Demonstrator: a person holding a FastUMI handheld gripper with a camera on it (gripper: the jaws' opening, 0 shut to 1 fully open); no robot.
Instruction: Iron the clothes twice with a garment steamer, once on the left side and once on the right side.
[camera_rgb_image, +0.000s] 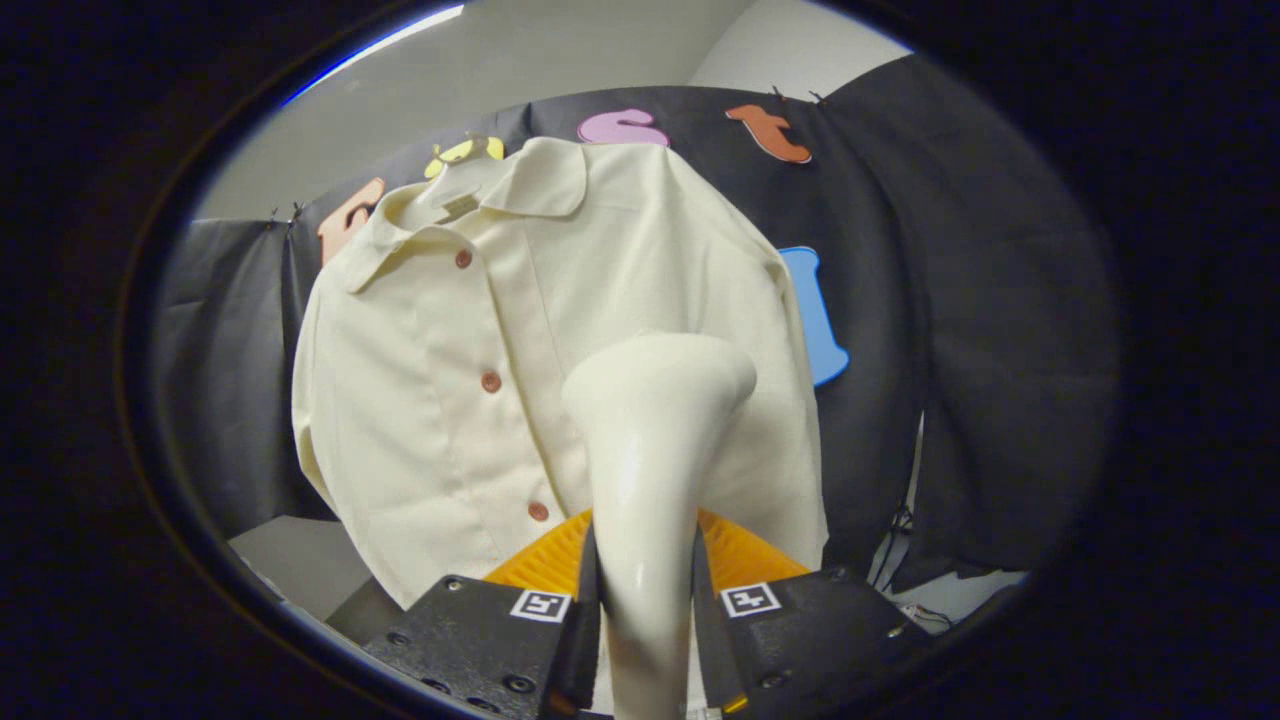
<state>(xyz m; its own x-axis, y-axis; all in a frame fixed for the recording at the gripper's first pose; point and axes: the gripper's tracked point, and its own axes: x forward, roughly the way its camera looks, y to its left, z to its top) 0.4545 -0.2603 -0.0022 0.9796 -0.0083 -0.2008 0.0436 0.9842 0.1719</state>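
A cream button-up shirt (460, 340) with brown buttons hangs in front of the black cloth wall. My gripper (645, 590) is shut on the handle of a cream garment steamer (650, 440), both fingers pressing its neck from either side. The steamer's wide head rises just ahead of the fingers and sits over the shirt's lower right half, right of the button placket. Whether the head touches the fabric cannot be told.
An orange ridged object (740, 555) lies below the shirt hem, just beyond the fingers. A grey surface (300, 560) shows at the lower left. Dark cables (900, 550) hang by the wall at the lower right.
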